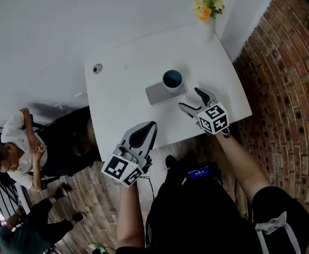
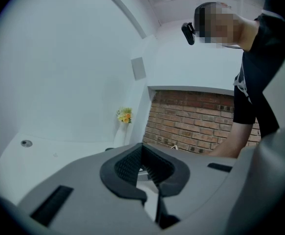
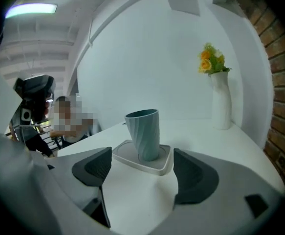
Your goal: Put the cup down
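Two bare forearms reach forward to the near edge of the white table point(image 1: 117, 110). The left gripper point(image 1: 151, 126) is held over that edge, its jaws together with nothing between them. The right gripper point(image 1: 190, 98) is held about level, its jaws wide apart and empty. Just ahead of the right gripper, not touching it, a grey tray point(image 1: 157, 94) lies flat. The blue-green cup point(image 1: 172, 80) stands upright on the tray, mouth up, its long axis vertical.

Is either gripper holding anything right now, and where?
Nothing is held. The right gripper has its jaws apart, short of the cup, which stands free on the tray. The left gripper has its jaws together, with nothing between them.
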Demonstrator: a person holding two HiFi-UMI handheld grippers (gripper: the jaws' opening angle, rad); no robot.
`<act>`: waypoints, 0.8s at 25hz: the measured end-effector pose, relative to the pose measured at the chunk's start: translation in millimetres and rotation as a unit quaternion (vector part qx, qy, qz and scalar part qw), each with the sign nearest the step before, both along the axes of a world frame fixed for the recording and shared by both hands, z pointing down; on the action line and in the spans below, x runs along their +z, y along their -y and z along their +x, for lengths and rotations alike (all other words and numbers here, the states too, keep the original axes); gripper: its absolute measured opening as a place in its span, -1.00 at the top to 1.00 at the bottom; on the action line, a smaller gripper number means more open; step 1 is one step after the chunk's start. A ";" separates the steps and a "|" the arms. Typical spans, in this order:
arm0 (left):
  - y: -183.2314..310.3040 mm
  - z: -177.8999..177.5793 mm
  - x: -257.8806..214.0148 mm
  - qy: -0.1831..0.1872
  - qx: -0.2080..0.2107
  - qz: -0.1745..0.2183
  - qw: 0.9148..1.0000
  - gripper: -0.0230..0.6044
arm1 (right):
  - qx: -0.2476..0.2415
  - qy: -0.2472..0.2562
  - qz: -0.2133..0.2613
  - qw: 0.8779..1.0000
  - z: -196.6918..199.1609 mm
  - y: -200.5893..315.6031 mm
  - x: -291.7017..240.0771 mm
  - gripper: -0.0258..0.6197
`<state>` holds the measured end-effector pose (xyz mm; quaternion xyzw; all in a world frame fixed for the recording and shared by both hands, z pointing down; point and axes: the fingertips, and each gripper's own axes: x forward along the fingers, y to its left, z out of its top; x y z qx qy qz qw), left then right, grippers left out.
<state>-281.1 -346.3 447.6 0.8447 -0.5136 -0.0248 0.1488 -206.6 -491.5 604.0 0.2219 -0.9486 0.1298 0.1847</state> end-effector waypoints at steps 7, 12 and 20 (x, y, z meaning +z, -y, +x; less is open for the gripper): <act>-12.7 1.5 -6.0 -0.013 -0.002 0.004 1.000 0.90 | 0.012 0.095 -0.048 0.994 29.6 -29.0 -57.0 0.35; -17.3 2.3 -4.4 -0.004 -0.004 0.003 1.000 0.90 | 0.010 0.162 -0.036 0.986 49.7 -46.5 -114.4 0.80; -26.4 -1.3 -9.0 -0.003 -0.006 0.011 1.000 0.90 | -0.028 0.260 -0.079 0.962 64.2 -81.0 -180.9 0.88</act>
